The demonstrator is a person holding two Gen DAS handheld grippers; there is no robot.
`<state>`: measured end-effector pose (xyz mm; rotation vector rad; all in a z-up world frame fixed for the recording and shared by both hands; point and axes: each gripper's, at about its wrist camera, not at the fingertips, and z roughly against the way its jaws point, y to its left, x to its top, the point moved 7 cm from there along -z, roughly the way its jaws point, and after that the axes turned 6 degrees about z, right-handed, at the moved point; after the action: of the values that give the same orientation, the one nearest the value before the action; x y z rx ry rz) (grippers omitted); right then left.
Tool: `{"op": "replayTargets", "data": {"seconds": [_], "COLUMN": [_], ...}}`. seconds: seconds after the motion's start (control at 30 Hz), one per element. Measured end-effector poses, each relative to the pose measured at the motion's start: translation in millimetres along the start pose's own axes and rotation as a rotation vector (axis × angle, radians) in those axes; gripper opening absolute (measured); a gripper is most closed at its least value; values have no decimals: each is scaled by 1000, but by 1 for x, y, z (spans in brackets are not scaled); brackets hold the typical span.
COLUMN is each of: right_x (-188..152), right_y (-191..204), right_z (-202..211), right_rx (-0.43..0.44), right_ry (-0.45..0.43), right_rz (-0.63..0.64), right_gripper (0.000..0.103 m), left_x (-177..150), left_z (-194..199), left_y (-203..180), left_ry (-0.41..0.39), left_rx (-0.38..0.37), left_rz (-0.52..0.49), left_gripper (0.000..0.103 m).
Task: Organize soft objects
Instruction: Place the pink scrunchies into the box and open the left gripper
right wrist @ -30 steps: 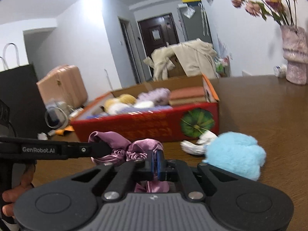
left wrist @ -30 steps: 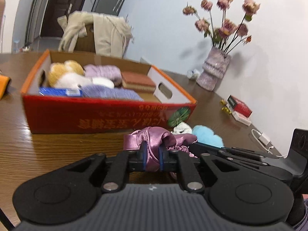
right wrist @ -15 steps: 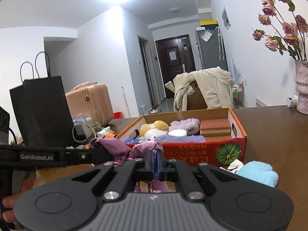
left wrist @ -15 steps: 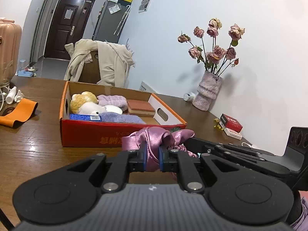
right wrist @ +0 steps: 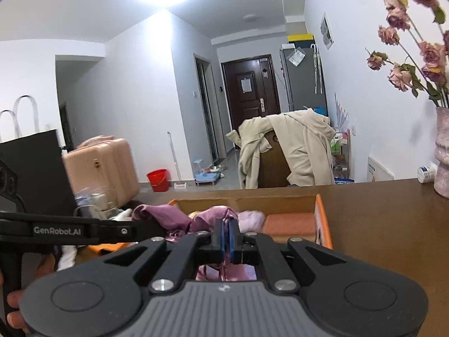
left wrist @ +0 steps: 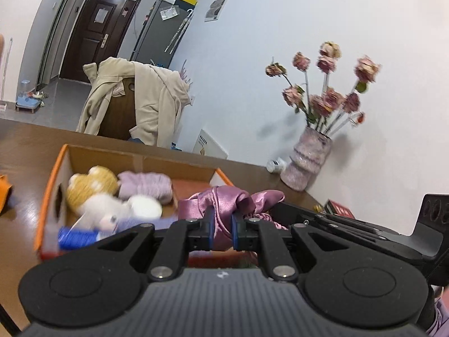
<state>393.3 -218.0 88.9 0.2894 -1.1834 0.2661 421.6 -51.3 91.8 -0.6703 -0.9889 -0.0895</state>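
A pink satin cloth (left wrist: 224, 202) is held between both grippers, lifted above the near side of an orange-rimmed cardboard box (left wrist: 53, 174). My left gripper (left wrist: 221, 226) is shut on one bunch of it. My right gripper (right wrist: 226, 234) is shut on another part of the cloth (right wrist: 213, 214). The box (right wrist: 320, 219) holds a yellow plush toy (left wrist: 92, 186), a lilac knit bundle (left wrist: 146, 185), a white plush (left wrist: 143, 206), a blue item (left wrist: 75, 236) and a brick-orange folded piece (right wrist: 289, 223).
A pink vase of dried roses (left wrist: 308, 165) stands on the brown table (right wrist: 387, 224) at the right by the wall. A chair draped with a beige coat (left wrist: 140, 106) is behind the table. A small red box (left wrist: 339, 209) lies at the right.
Both grippers have risen and moved forward with the satin cloth, from table level in front of the box to above its near wall. The blue fluffy item has dropped out of view.
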Motion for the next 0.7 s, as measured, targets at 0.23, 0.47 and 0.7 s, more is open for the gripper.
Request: {"op": "replayTargets", "data": {"seconds": [0.23,0.47,0.7], "right_x": [1,-15,12], "right_y": [-56,-71,-69], "right_z": [-96,-161,-138], "right_rx": [-29,-39,-42], "right_ry": [164,301,201], "right_rz": [69,156,143], "right_gripper": [4,22,36], "left_x": [14,-14,-6], "left_z": [-107,-157,-130], "left_y": [32,52,48], "left_ry": [90,185,117], "left_rx": [58,137,160], "left_rz": [102,85,73], "left_gripper": [12,38,43]}}
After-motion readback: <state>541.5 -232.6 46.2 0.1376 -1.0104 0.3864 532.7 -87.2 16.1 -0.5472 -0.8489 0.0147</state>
